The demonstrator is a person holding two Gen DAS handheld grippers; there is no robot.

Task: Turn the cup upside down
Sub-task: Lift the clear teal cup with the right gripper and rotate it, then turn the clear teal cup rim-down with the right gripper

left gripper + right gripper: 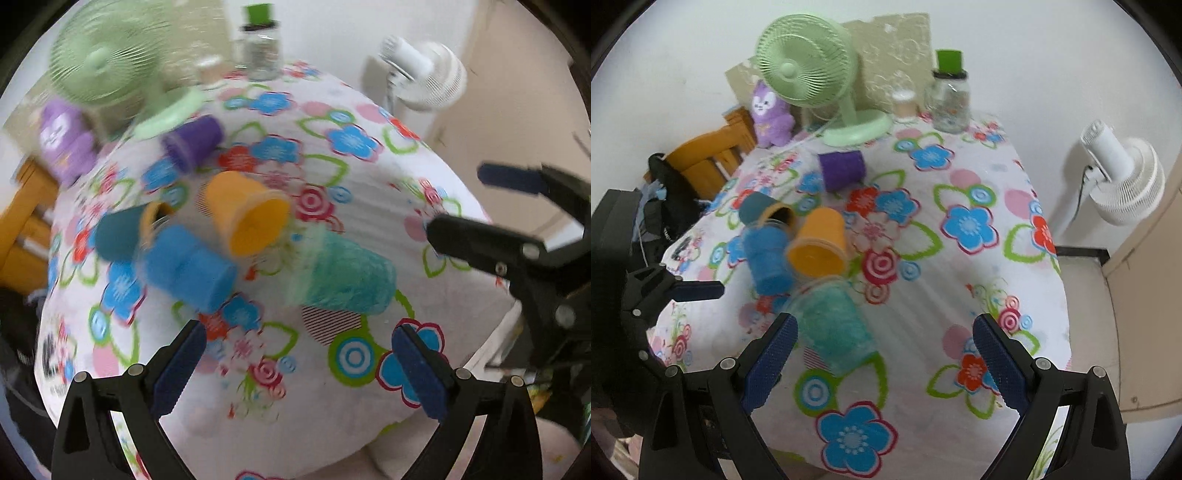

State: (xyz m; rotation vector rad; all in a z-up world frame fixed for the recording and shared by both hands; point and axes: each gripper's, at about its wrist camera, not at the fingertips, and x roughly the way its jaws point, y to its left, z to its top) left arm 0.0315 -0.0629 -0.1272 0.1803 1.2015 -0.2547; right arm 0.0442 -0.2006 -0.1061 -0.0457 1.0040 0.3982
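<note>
Several cups lie on their sides on the flowered tablecloth (369, 206): a teal-green cup (347, 277) (836, 332), a yellow cup (247, 218) (820, 243), a blue cup (188, 266) (766, 258), a dark teal cup (122, 232) (764, 212) and a purple cup (194, 142) (842, 170). My left gripper (299, 369) is open and empty, just short of the teal-green cup. My right gripper (882, 365) is open and empty, with the teal-green cup just ahead of its left finger. The right gripper also shows in the left wrist view (461, 203).
A green desk fan (812, 74), a purple plush toy (770, 114), a glass jar with a green lid (949, 96) and a small container (904, 103) stand at the table's back. A white fan (1123, 177) stands right of the table. A wooden chair (713, 155) stands left.
</note>
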